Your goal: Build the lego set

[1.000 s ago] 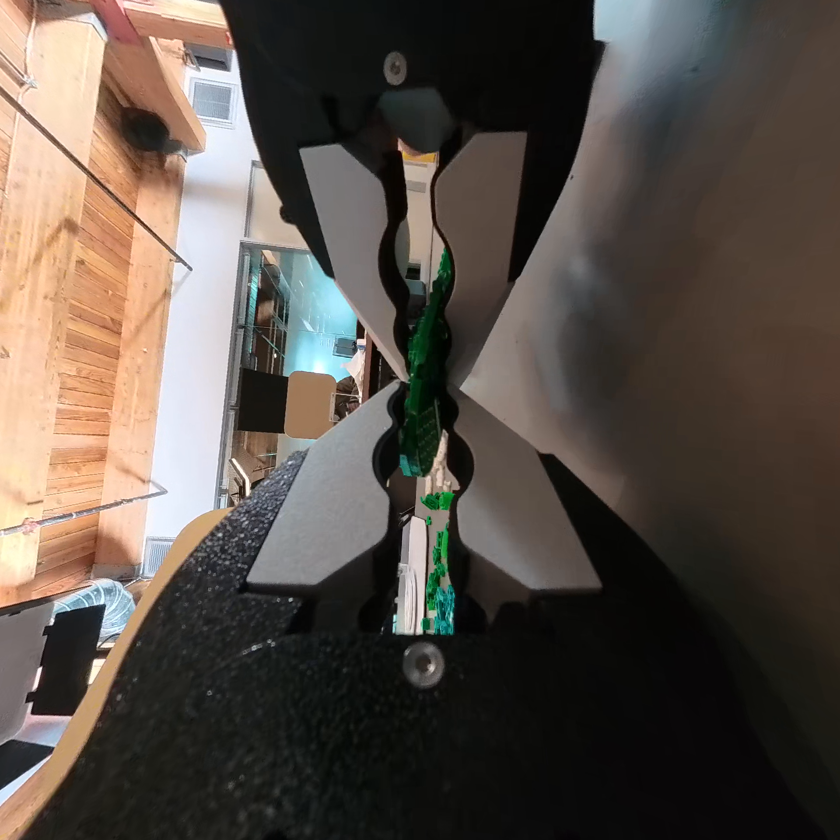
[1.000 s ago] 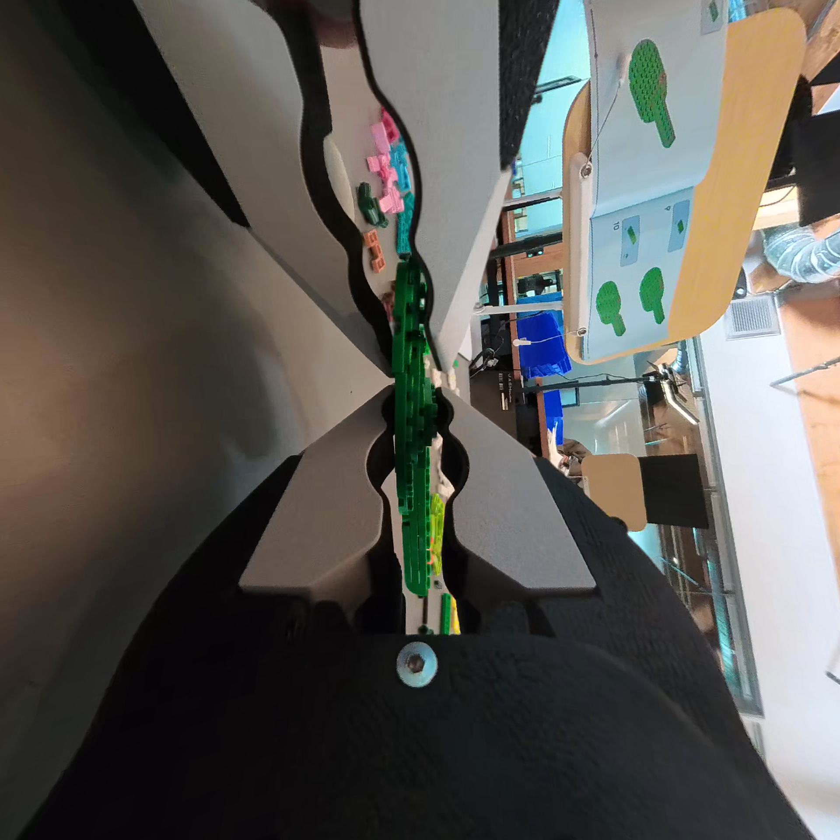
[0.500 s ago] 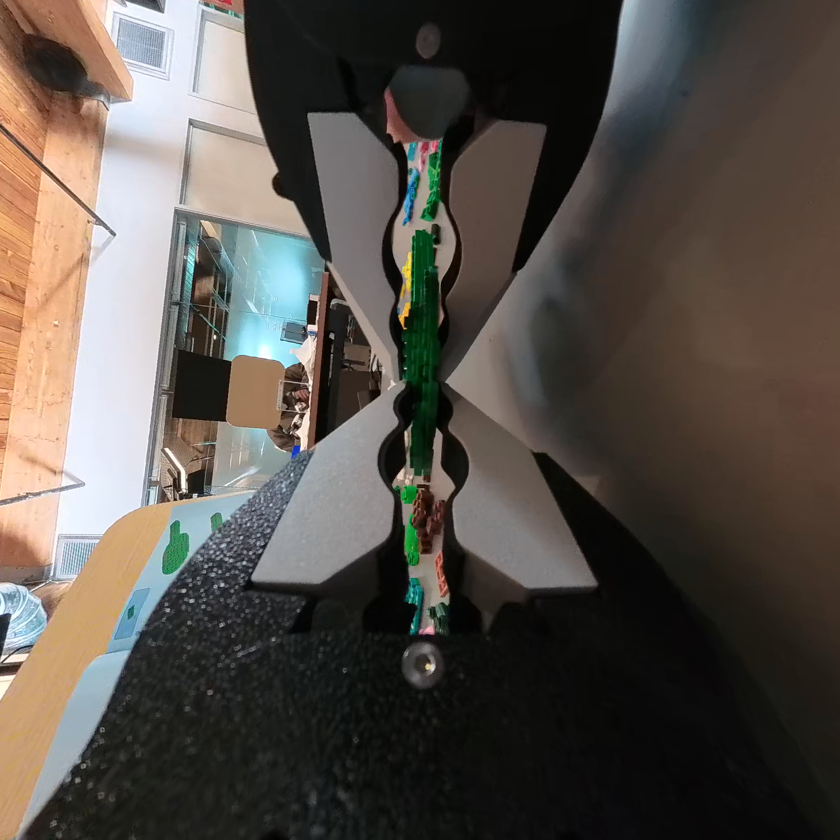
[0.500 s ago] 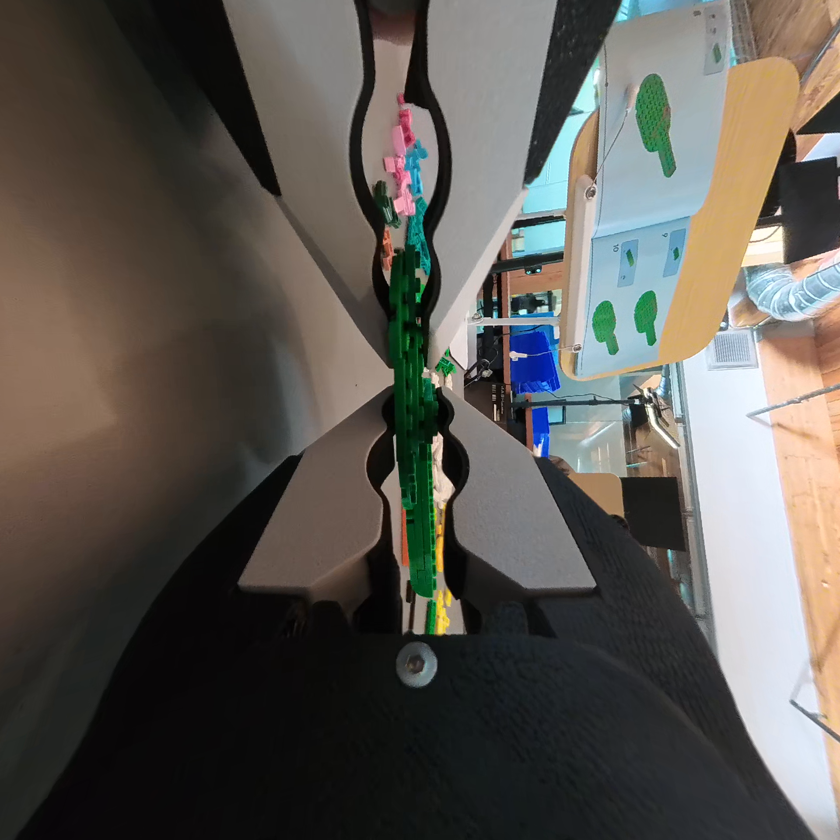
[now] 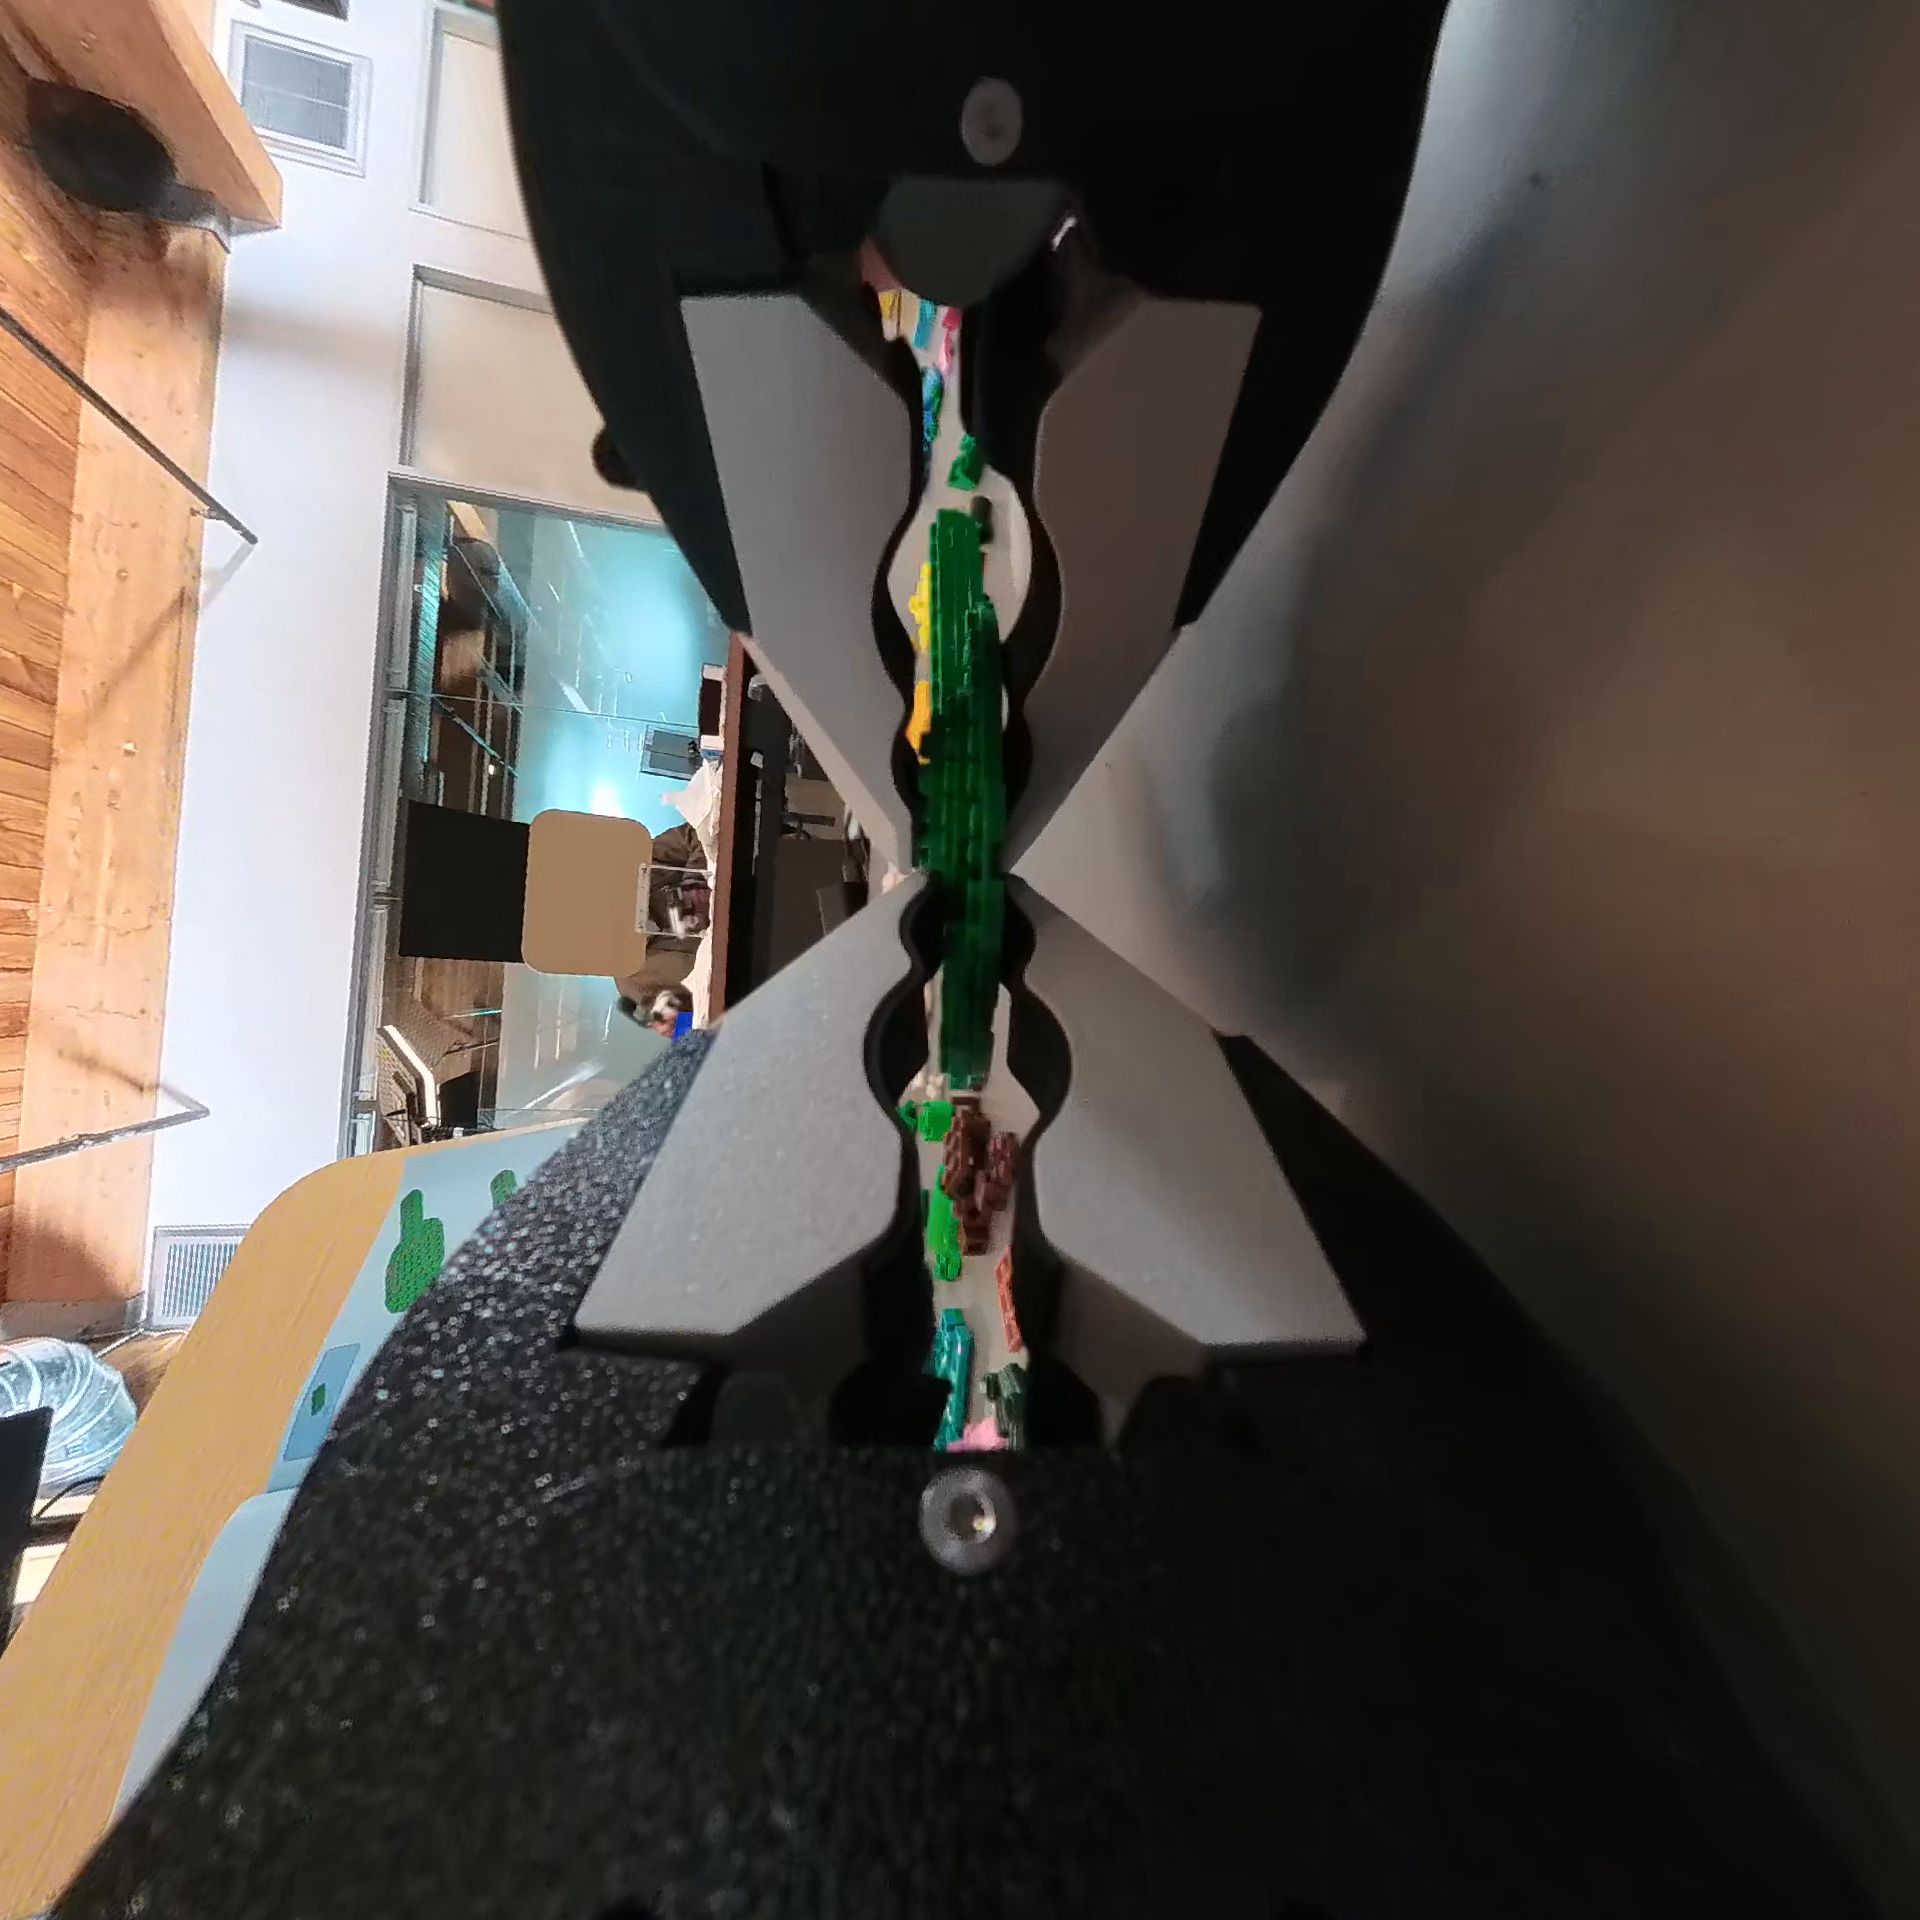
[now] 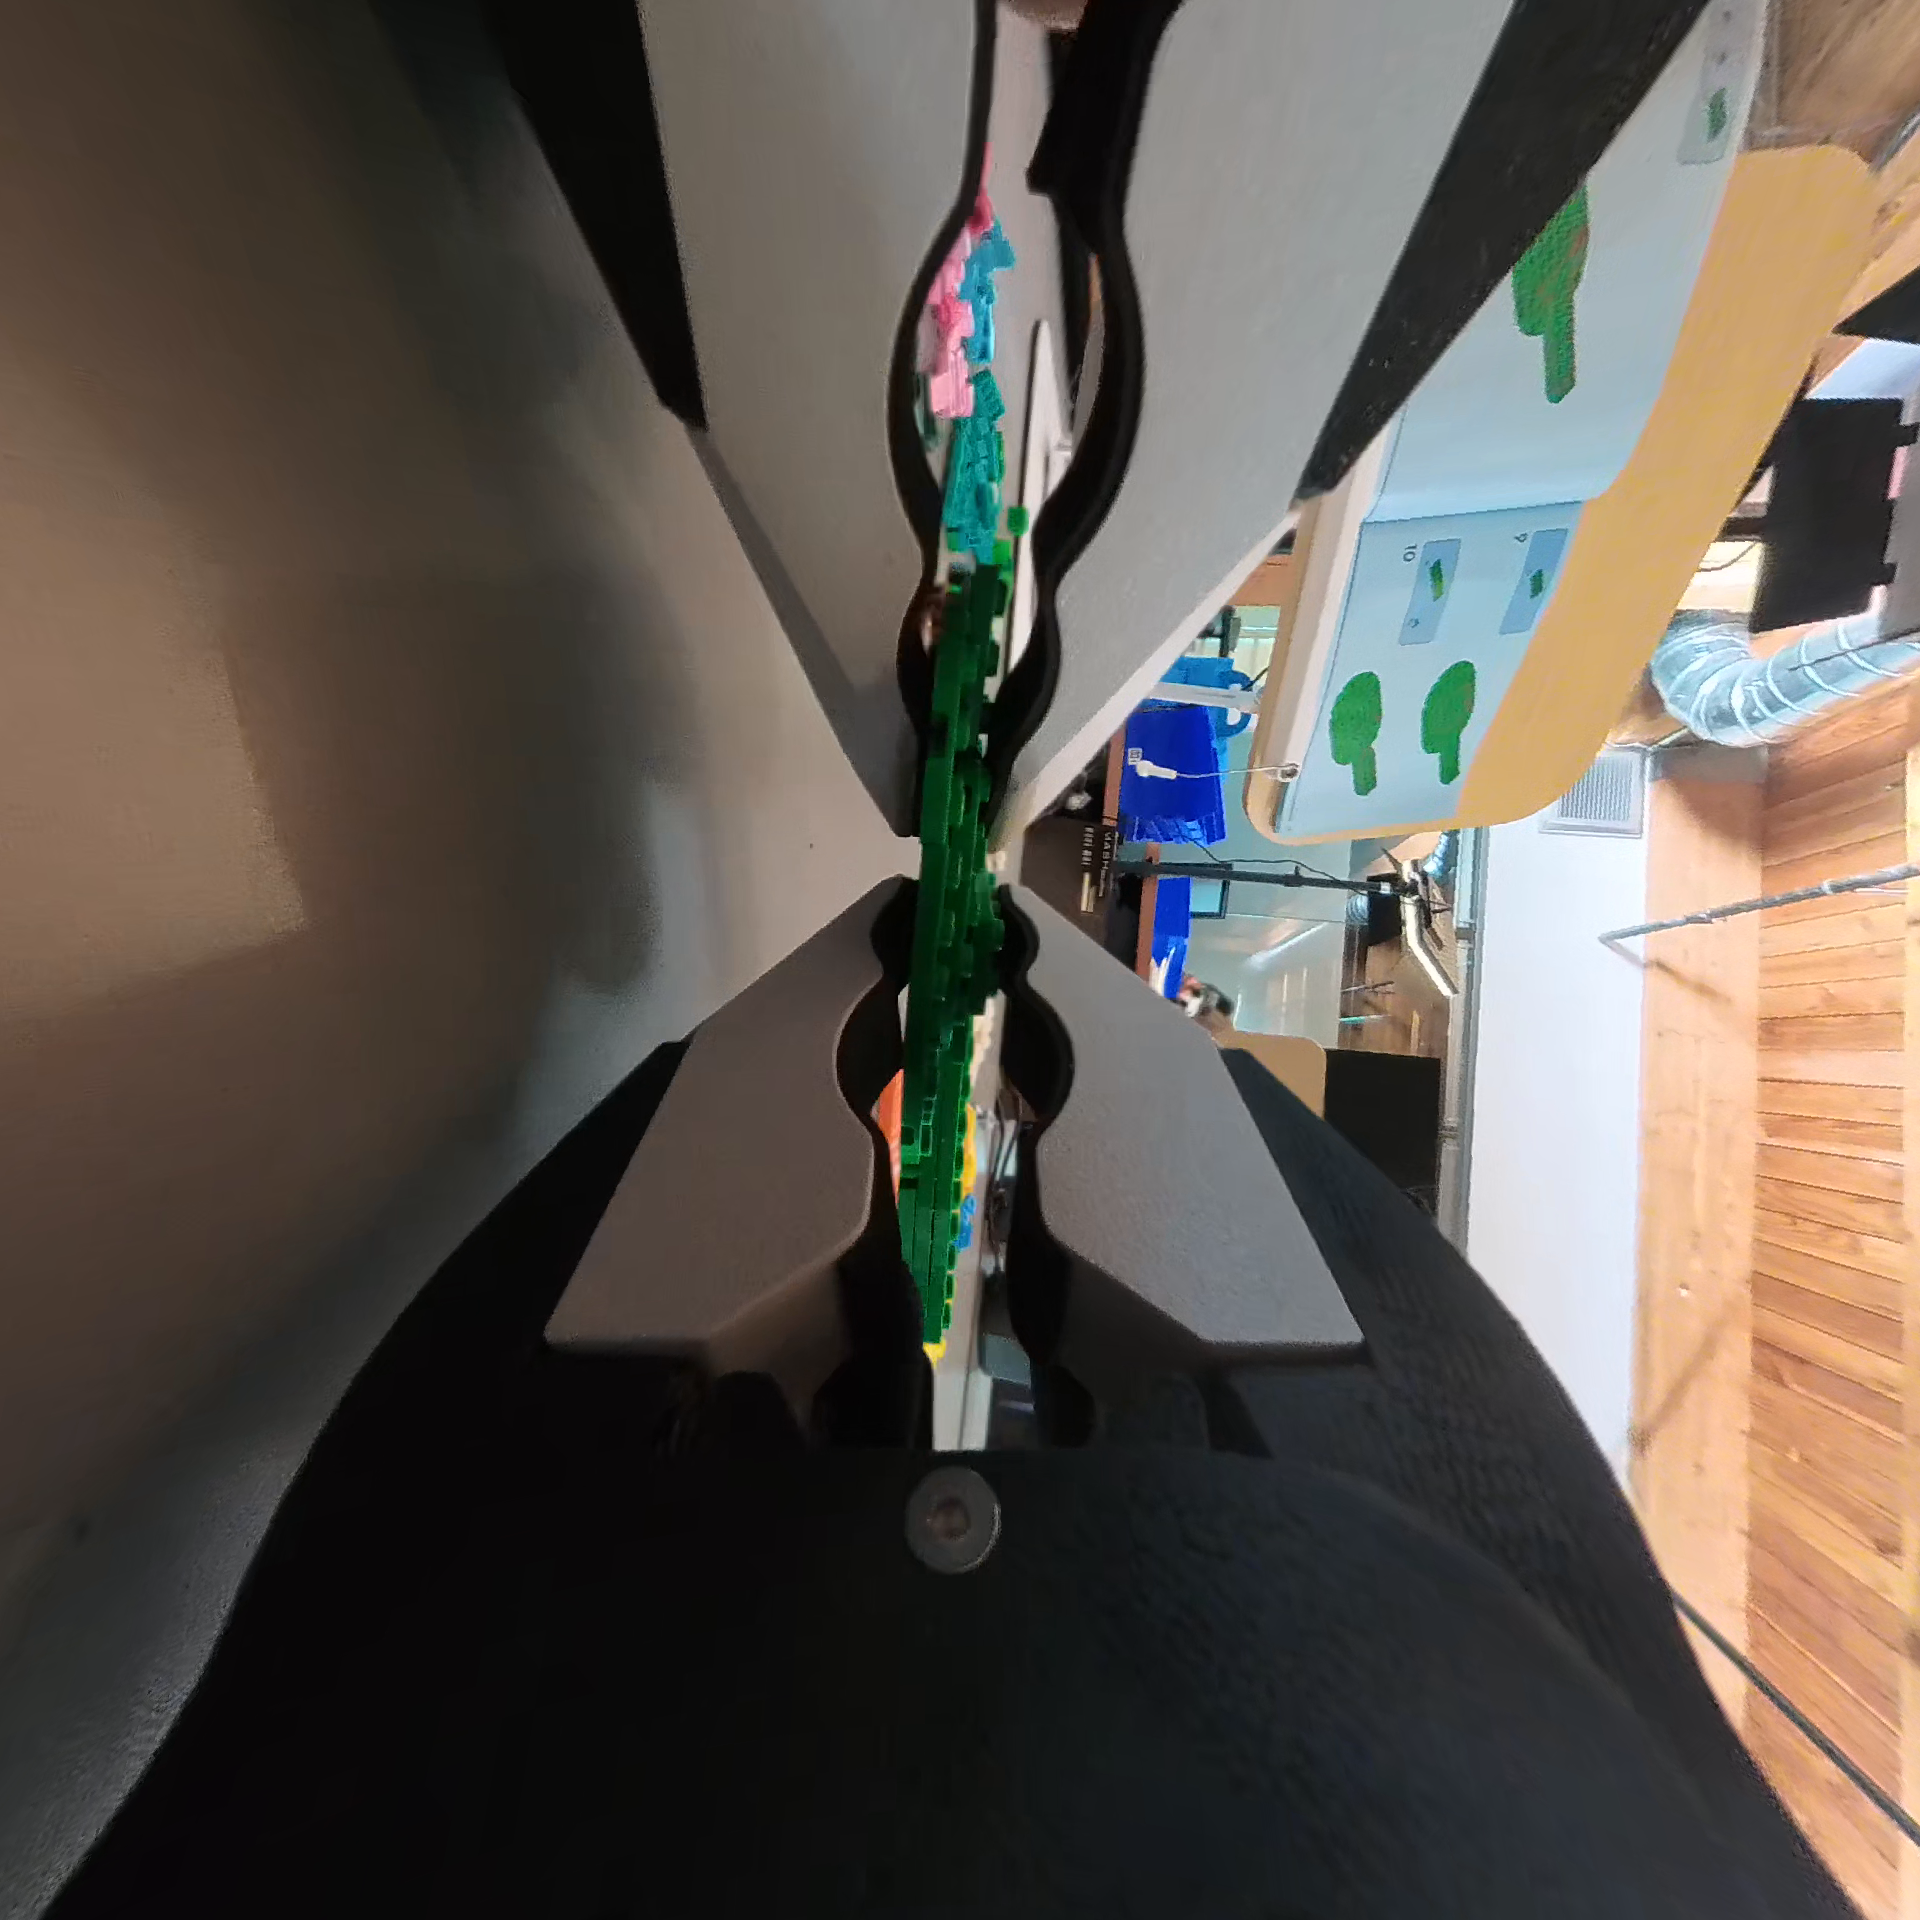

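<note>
- Left gripper (image 5: 966, 883) is pinched nearly shut on a flat green brick plate (image 5: 971, 790), its dark wavy pads touching both faces of the plate, which is seen edge-on.
- Right gripper (image 6: 956, 883) faces the left one tip to tip and is clamped on the same green brick plate (image 6: 951, 935) from the opposite end, so the plate hangs between the two, held off the white table (image 5: 1558, 727).
- The plate's long axis runs straight along both pairs of fingers, from one gripper toward the other; its thin edge points at each camera and its broad faces meet the pads.
- My judgement of the risk: two firm grips on one thin built-up plate could bend it or pop layers apart if the hands twist or pull unevenly; letting go on one side carelessly could let it swing or slip.
- Loose small bricks (image 5: 971, 1174) in brown, green, teal and pink lie on the table beyond the fingers.
- Farther out, an open instruction booklet (image 6: 1455, 644) on a wooden board (image 6: 1683, 468) shows green shapes, near the right gripper's side.
</note>
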Demonstrator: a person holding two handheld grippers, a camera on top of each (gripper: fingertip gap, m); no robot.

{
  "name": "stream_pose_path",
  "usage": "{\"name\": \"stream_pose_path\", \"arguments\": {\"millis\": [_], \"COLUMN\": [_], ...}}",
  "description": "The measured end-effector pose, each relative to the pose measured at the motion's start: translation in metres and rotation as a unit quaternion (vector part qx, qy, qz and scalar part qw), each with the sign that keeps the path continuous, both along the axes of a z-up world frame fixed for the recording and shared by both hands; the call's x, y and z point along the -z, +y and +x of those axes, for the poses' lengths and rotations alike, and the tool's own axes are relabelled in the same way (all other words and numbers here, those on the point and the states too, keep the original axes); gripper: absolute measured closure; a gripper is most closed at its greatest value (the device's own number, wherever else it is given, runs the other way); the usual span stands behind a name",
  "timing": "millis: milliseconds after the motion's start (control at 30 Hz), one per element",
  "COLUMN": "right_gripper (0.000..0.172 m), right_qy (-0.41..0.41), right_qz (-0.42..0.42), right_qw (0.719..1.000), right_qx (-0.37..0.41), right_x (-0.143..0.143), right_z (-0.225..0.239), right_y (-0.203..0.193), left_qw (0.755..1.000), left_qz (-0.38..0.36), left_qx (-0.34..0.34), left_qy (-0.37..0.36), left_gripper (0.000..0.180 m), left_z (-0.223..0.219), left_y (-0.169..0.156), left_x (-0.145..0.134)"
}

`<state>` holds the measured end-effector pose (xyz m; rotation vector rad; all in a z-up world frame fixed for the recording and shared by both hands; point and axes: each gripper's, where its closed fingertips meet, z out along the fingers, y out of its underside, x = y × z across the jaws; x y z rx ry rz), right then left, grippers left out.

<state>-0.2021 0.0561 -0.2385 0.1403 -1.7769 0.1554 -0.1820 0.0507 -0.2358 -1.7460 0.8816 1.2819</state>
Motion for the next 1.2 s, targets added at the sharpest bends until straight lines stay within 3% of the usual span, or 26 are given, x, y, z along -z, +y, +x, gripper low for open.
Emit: {"name": "stream_pose_path", "arguments": {"millis": [233, 567, 767, 1200], "right_gripper": [0.158, 0.142, 0.154, 0.16], "right_qy": [-0.013, -0.011, 0.005, 0.022], "right_qz": [-0.034, -0.059, -0.024, -0.003], "right_qw": [0.999, 0.998, 1.0, 1.0], "right_qx": [-0.003, -0.013, -0.019, -0.012], "right_x": [0.003, -0.003, -0.002, -0.007], "right_z": [0.0, 0.001, 0.002, 0.0], "right_y": [-0.001, -0.001, -0.002, -0.001], "left_qw": [1.0, 1.0, 1.0, 0.999], "left_qz": [-0.005, 0.0, 0.004, 0.006], "left_qx": [-0.001, -0.01, -0.01, -0.015], "left_qy": [0.0, 0.007, 0.016, 0.037], "left_gripper": [0.175, 0.175, 0.175, 0.175], "left_z": [-0.001, -0.005, -0.005, -0.004], "left_y": [0.0, -0.001, -0.001, -0.001], "left_x": [0.002, 0.0, -0.002, -0.006]}}
